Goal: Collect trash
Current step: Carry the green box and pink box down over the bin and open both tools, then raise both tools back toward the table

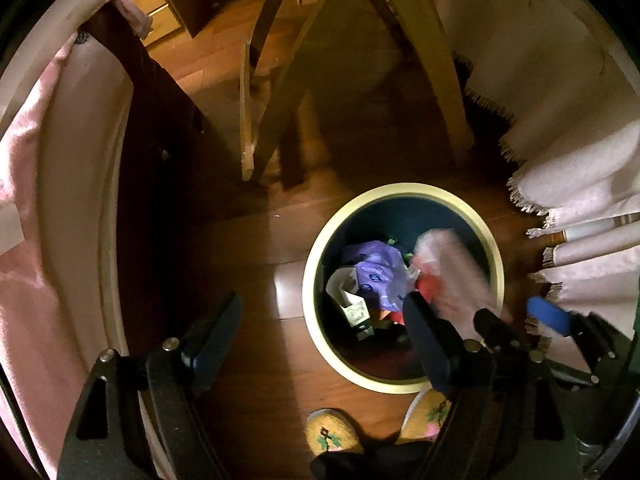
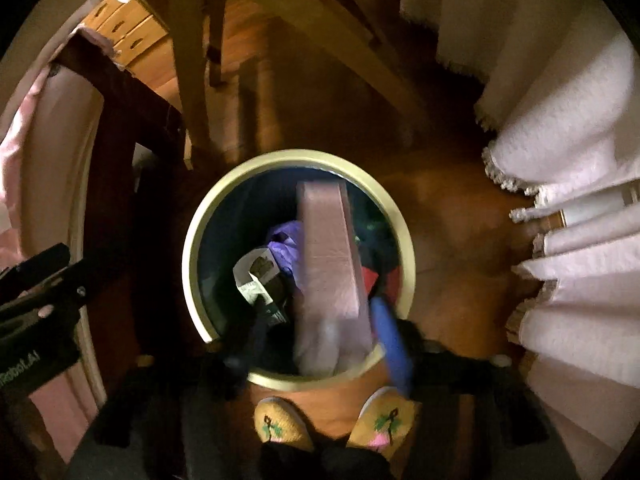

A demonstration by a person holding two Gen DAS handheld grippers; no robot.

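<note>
A round trash bin with a cream rim [image 1: 316, 256] [image 2: 192, 240] stands on the wooden floor, holding purple plastic [image 1: 376, 272], a white carton [image 1: 348, 292] and red scraps. My right gripper [image 2: 320, 340] holds a long pink box [image 2: 332, 272] that points down into the bin; it is blurred. The box and right gripper also show in the left wrist view [image 1: 456, 276], over the bin's right side. My left gripper [image 1: 320, 332] is open and empty, above the floor and the bin's left edge.
Wooden chair legs [image 1: 276, 92] stand beyond the bin. A fringed white tablecloth [image 1: 572, 184] hangs at the right. Pink cloth and a dark wooden post [image 1: 160, 112] are at the left. Yellow slippers [image 2: 280, 424] stand just before the bin.
</note>
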